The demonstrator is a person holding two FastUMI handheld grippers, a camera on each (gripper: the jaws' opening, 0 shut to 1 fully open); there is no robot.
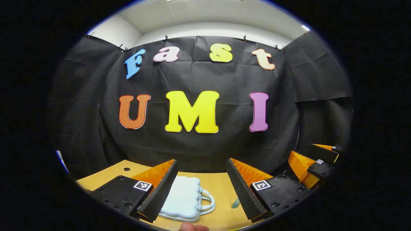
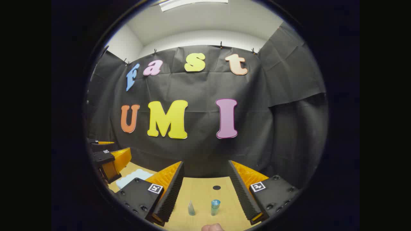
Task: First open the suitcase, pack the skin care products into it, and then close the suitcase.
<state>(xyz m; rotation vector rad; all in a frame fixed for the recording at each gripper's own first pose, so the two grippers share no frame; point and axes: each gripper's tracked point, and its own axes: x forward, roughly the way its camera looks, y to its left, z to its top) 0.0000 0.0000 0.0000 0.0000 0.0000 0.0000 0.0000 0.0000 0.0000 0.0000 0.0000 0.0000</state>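
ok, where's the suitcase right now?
The suitcase lies closed on the wooden table, between the left gripper's open fingers in the left gripper view; the right gripper view shows it at far left.

A small pale-blue suitcase [image 1: 183, 197] with a puffy, quilted shell lies flat and closed on the wooden table, its loop handle to the right. Well apart from it stand two skin care products: a short blue bottle [image 2: 215, 207] and, just beside it, a slim clear tube [image 2: 191, 208].
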